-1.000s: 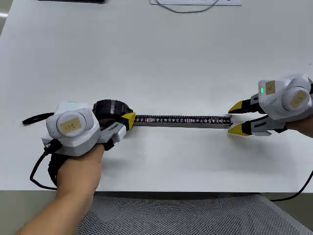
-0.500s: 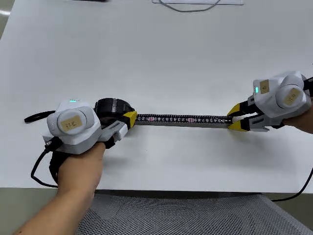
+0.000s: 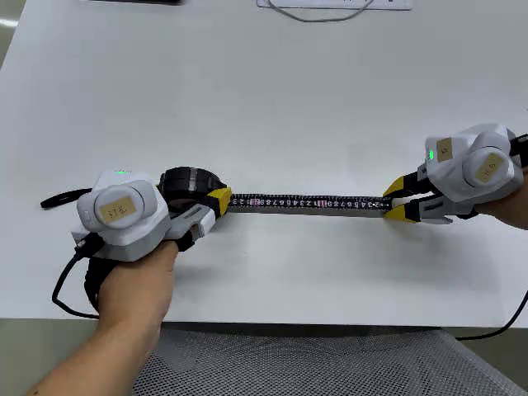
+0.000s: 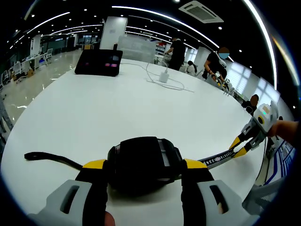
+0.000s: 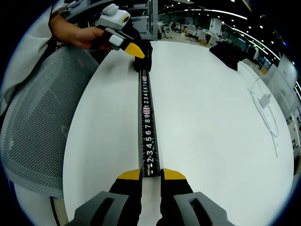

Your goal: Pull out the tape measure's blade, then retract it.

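Your left claw (image 4: 146, 165) is clenched on the tape measure (image 3: 190, 183), low on the table (image 3: 289, 91) near its front edge, w/ the strap (image 3: 62, 198) trailing behind. Your right claw (image 5: 151, 174) is grasping the blade (image 5: 148, 122) by its tip, pinched across the edges. The blade runs straight btwn the two claws. Risks: that edge grip looks slim, so an off-axis pull could let the tip slip & the blade whip back. Lifting could buckle it. A loose left grip would drag the tape measure along.
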A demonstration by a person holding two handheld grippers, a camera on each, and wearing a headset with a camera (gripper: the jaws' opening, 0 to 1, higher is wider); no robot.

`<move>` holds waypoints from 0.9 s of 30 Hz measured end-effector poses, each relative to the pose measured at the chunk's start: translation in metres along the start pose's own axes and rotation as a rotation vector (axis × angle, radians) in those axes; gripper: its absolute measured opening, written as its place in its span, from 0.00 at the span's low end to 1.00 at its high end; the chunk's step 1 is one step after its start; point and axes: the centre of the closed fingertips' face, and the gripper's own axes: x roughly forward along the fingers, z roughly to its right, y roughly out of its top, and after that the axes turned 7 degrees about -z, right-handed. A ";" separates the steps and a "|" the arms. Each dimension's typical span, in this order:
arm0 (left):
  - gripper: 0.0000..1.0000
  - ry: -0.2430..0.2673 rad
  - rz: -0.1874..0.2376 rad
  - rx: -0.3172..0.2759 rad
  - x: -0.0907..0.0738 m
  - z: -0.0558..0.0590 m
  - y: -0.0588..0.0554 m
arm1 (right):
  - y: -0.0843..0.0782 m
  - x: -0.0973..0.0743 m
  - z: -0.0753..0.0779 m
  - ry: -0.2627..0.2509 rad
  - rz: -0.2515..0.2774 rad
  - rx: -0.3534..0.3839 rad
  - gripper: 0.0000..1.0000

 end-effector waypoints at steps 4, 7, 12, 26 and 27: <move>0.58 0.005 -0.006 0.008 0.000 -0.001 0.000 | 0.000 0.000 0.000 0.002 -0.001 0.000 0.11; 0.58 0.004 -0.010 0.011 0.000 -0.001 0.000 | 0.000 0.001 0.000 0.003 -0.004 0.000 0.10; 0.57 0.006 -0.011 0.023 0.001 -0.001 -0.001 | 0.000 0.001 0.001 0.004 -0.013 -0.008 0.10; 0.55 0.000 -0.031 0.018 0.000 -0.001 -0.002 | 0.000 0.000 0.003 0.000 -0.018 0.002 0.10; 0.55 0.001 -0.032 0.018 0.000 -0.001 -0.002 | 0.000 -0.001 0.003 -0.001 -0.019 0.001 0.10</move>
